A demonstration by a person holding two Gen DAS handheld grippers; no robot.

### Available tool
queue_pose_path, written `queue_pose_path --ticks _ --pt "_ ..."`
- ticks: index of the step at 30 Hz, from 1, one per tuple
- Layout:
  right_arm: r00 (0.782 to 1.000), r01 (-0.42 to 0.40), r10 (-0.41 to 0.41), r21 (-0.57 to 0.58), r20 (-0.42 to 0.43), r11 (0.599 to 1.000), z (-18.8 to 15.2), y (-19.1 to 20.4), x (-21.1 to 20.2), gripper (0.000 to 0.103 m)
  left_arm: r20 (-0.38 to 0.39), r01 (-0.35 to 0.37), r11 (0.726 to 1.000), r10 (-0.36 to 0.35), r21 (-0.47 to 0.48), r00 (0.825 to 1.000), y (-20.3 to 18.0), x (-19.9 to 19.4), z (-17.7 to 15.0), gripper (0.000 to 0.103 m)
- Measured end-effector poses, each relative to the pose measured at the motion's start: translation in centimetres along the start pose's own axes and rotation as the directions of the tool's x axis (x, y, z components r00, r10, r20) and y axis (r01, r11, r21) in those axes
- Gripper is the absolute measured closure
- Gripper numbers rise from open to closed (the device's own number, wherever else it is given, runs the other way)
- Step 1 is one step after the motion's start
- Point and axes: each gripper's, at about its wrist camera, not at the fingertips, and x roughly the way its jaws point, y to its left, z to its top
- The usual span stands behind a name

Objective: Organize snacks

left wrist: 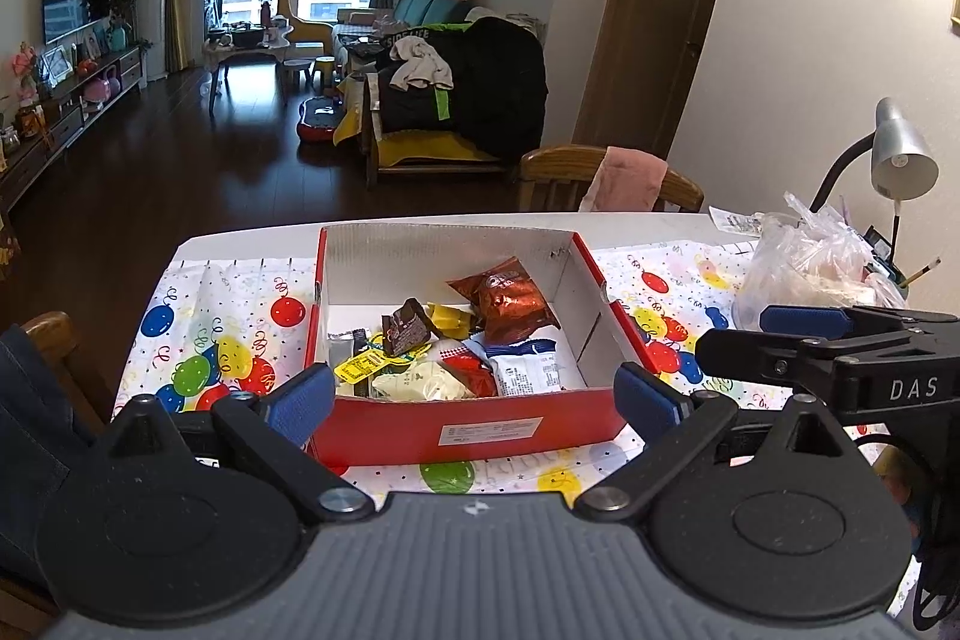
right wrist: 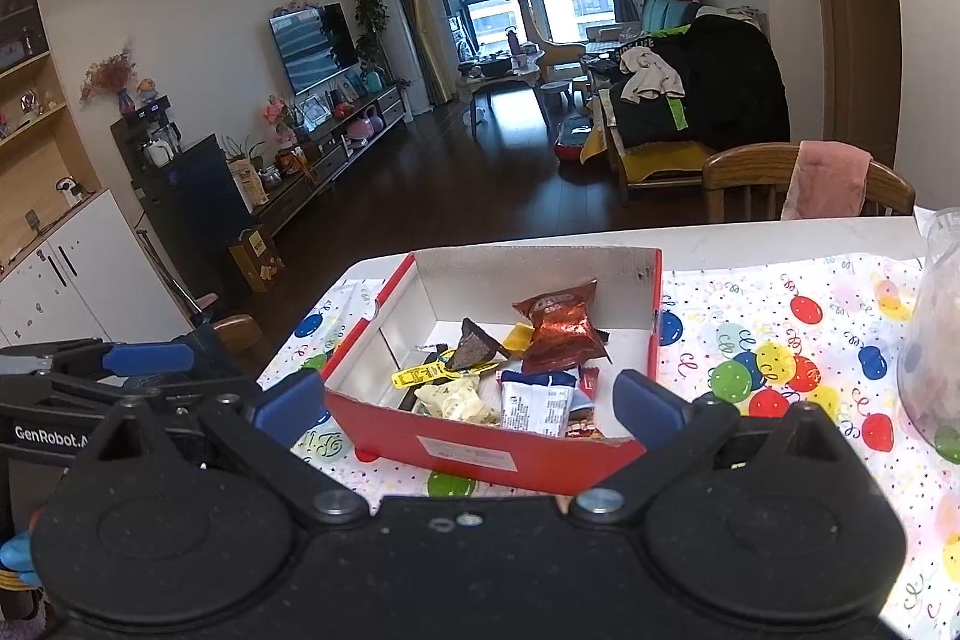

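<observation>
1. On the counter (left wrist: 252, 235), which is covered by a glossy white plastic sheet printed with coloured balloons (left wrist: 228, 316), sits an open red cardboard box with a white inside (left wrist: 468, 430); a white label is stuck to its near wall.
2. Inside the box lies a loose heap of snack packets: a crinkled metallic red-orange foil bag (left wrist: 510, 301) at 12 o'clock of the heap, a dark brown wedge-shaped wrapper (left wrist: 405, 328) at 10 o'clock, a cream pillow-shaped pouch (left wrist: 420, 379) at 6 o'clock and a white and blue printed sachet (left wrist: 531, 367) at 4 o'clock. A yellow tag peeps out at 8 o'clock; the packets under the heap are too covered to identify.
3. The left gripper (left wrist: 474, 397) hangs just in front of the box, its blue-padded jaws spread wide to either side of the near wall and holding nothing.
4. The right gripper (right wrist: 471, 406) does the same in its own view, jaws wide apart and empty, the box between them but untouched.
5. At 3 o'clock of the box a crumpled clear plastic bag (left wrist: 804, 268) stands, its contents blurred; behind it a grey metal gooseneck lamp (left wrist: 900, 154) is partly hidden.
6. A wooden chair draped with pink cloth (left wrist: 624, 178) shows at 12 o'clock, cut off by the counter edge.
</observation>
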Motion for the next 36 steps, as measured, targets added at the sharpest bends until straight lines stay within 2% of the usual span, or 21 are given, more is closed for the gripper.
queue_pose_path --ticks 18,36 --pt "1.000 0.000 0.000 0.006 -0.002 1.000 -0.26 -0.05 -0.20 0.000 -0.003 -0.003 1.000 0.003 -0.010 1.000 0.09 0.01 -0.16 0.003" --pt "1.000 -0.003 0.003 0.002 0.006 1.000 -0.24 0.73 -0.28 0.000 0.024 -0.038 0.999 0.039 -0.033 0.999 0.68 -0.41 0.01 0.003"
